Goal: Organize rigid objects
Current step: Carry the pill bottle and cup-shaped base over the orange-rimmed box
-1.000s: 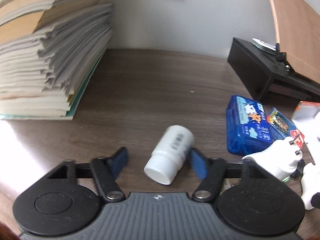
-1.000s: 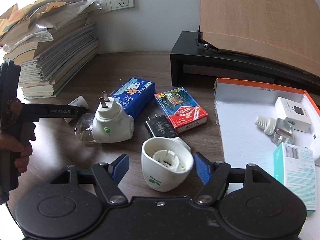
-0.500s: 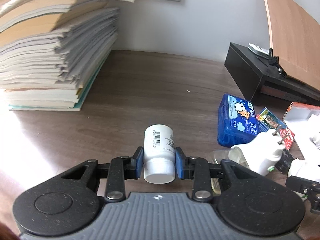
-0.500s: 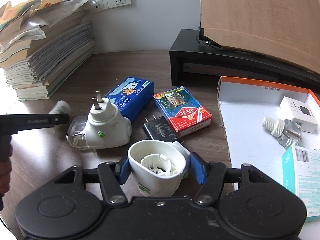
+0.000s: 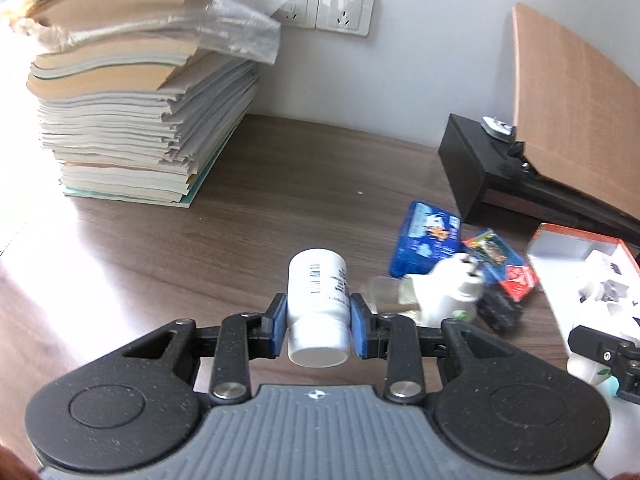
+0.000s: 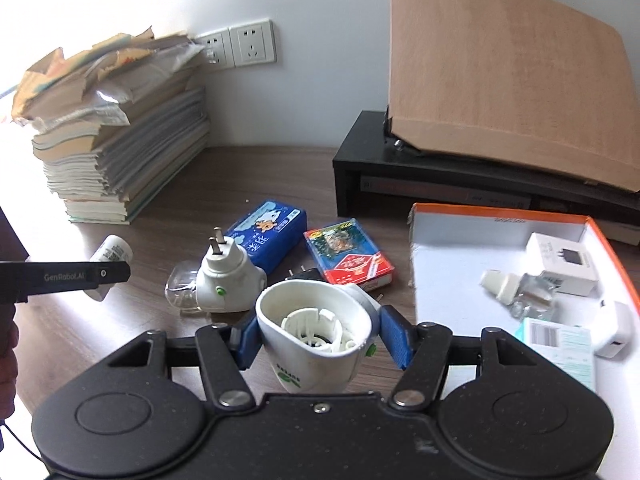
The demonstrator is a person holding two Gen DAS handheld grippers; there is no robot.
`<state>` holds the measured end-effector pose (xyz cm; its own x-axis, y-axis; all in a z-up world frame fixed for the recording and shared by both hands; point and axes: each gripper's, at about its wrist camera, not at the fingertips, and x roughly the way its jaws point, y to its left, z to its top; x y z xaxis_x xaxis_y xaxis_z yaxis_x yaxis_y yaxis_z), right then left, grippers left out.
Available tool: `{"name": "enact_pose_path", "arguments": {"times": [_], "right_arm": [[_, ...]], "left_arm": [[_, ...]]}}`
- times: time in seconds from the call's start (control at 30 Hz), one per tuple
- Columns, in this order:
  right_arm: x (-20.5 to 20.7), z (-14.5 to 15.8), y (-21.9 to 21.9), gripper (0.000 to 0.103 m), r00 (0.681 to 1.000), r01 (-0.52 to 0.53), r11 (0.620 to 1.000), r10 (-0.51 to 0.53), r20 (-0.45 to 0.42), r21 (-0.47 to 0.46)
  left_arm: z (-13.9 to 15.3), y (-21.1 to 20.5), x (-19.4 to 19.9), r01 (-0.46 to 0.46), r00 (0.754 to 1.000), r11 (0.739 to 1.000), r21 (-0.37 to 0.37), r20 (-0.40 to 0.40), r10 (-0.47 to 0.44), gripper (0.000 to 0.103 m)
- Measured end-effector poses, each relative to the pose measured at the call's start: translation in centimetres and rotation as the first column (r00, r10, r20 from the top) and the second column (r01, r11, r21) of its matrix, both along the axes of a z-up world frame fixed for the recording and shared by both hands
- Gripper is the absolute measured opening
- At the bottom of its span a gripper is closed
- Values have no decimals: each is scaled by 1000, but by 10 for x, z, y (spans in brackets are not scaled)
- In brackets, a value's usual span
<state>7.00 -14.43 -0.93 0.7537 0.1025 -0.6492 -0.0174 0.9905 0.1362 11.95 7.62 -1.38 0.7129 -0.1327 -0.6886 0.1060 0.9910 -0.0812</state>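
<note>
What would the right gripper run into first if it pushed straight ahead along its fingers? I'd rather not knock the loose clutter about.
Probably the black adapter just beyond the held white cup-shaped housing, then the red card box. The right gripper points that way, though depth and height are unclear.

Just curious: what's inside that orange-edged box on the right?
In the orange-edged box lie a white carton, a small clear bottle with a white cap, a white plug block and a teal-edged carton. The gripper body hides the near corner.
</note>
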Motion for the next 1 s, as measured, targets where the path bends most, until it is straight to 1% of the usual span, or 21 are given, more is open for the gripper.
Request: {"name": "enact_pose_path", "arguments": {"times": [0.23, 0.37, 0.47, 0.67, 0.77, 1.0], "right_arm": [[-25, 12, -30, 74, 1000, 4, 1000, -4, 22, 6], [-39, 18, -51, 74, 999, 15, 1000, -15, 33, 11], [-50, 22, -68, 74, 999, 27, 1000, -27, 41, 13], [-70, 27, -103, 74, 997, 56, 998, -57, 52, 18], [-79, 29, -122, 74, 996, 69, 998, -70, 57, 14], [-98, 35, -163, 74, 991, 110, 994, -110, 74, 9]], "left_arm": [[12, -43, -33, 1, 1000, 1000, -16, -22, -1, 33], [17, -75, -47, 20, 1000, 1000, 0, -21, -20, 33], [21, -98, -57, 34, 999, 999, -20, -23, -35, 33], [27, -146, -75, 87, 996, 996, -20, -10, -88, 33], [29, -170, -84, 115, 993, 993, -3, 2, -115, 33], [30, -217, -99, 161, 987, 987, -14, 21, -160, 33]]}}
